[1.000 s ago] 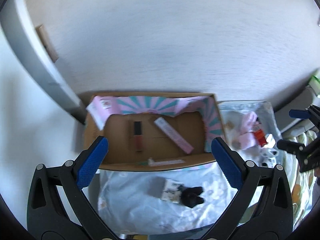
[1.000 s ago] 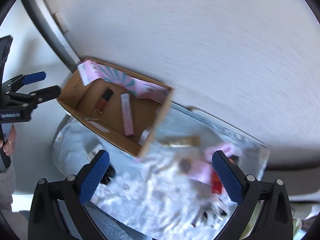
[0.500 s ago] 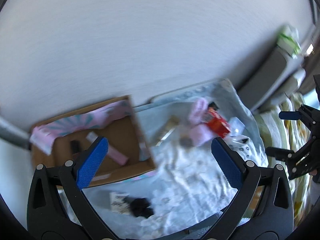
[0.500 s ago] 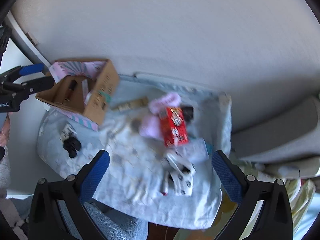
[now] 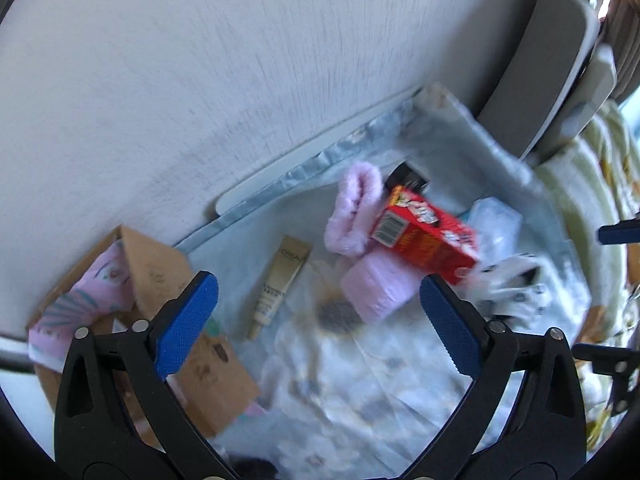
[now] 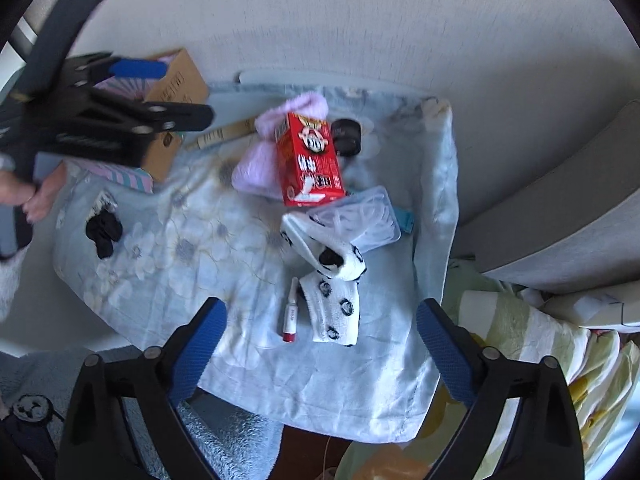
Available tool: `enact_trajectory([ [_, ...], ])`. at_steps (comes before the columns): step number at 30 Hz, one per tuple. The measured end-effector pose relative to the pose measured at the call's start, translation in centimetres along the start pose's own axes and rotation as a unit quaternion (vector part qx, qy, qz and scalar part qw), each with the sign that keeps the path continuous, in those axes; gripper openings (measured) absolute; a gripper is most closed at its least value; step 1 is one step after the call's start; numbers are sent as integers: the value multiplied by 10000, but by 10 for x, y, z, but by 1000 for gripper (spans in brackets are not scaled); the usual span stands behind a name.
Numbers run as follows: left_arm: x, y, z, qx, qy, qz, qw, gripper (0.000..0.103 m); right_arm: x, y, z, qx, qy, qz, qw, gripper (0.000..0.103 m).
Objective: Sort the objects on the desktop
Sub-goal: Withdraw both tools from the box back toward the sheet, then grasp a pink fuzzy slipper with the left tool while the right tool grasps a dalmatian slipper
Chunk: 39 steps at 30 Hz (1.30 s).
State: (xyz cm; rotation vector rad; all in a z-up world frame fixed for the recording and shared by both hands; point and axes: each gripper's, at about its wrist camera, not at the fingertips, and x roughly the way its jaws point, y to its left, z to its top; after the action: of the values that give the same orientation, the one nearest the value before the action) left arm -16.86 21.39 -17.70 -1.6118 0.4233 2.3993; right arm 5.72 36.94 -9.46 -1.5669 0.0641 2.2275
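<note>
— Grippers, what is their state?
— My left gripper (image 5: 319, 320) is wide, holding nothing. My right gripper (image 6: 320, 344) is closing, with nothing between its pads.
— And the things?
— On the floral cloth (image 6: 168, 264): red box (image 6: 310, 160) lying on pink socks (image 6: 260, 168), spotted socks (image 6: 332, 288) below it, cardboard box (image 6: 176, 92) at left.

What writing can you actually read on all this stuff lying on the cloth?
"L'OREAL": on the gold tube, upper end; the smaller lines below it are blurred.
Red box: large white characters and a round logo, too blurred to read; a barcode shows on its end.
Small white tube with red cap: tiny print, unreadable.
Cardboard box: dark printing on its side, unreadable.
</note>
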Motion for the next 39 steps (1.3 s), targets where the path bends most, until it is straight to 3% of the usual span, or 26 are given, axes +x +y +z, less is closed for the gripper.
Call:
enact_trajectory([
  [3,24,3,3,-34,145,-74,9999,93,14,-4,3,74,83,22,9999,87],
  [13,69,-3,21,256,202,-87,9994,92,46,-6,18,-72,245,109,9996,77],
  [18,84,-9,28,396,324,-297,9982,67,62,-1,21,-244,482,60,9985,54],
  [20,86,-10,30,350,358,-459,9977,41,67,1,22,-319,537,12,9980,43],
  [21,87,-10,30,317,365,-490,9976,34,68,1,22,-305,554,3,9980,34],
  [22,86,-10,31,265,353,-522,9977,26,70,1,23,-298,575,-4,9979,32],
  [30,76,-10,30,128,322,-609,9975,22,66,-13,23,256,604,261,9975,25],
  [39,29,1,27,10,68,-662,9978,22,41,-14,28,770,460,489,9948,24],
])
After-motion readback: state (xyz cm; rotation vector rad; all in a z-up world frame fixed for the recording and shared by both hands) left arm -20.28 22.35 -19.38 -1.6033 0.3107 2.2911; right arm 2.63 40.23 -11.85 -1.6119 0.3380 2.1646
